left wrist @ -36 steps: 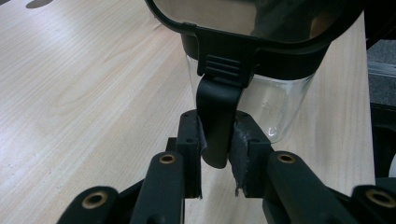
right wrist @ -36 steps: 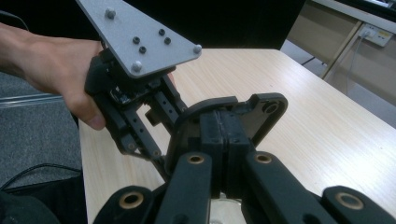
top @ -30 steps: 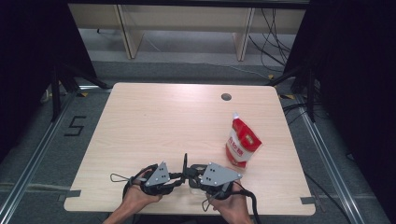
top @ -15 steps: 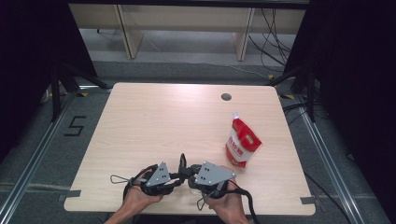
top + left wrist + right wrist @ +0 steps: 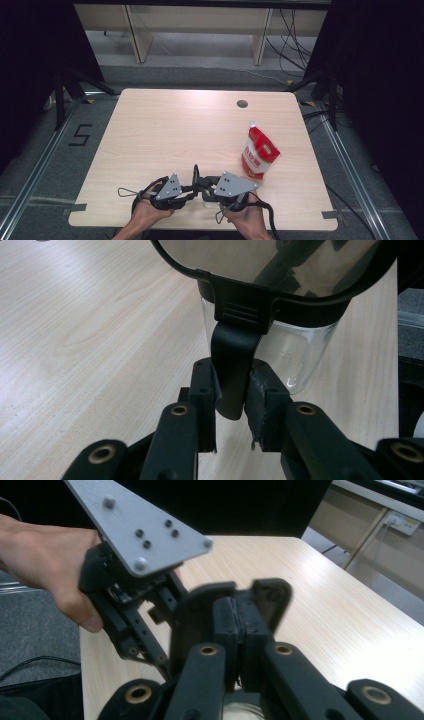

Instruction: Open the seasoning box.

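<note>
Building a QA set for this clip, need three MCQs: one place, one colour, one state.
1. Where is the pouch?
A. left half of the table
B. right half of the table
C. on the floor

2. What colour is the jug handle?
A. black
B. red
C. white

3. What are the left tongs doing?
A. open, holding nothing
B. shut on the pouch
C. shut on the handle

Key:
1 B, the high view shows it standing right of centre, beyond the right hand.
2 A, the left gripper view shows a black handle on a clear jug.
3 C, both pads press the handle's sides.
</note>
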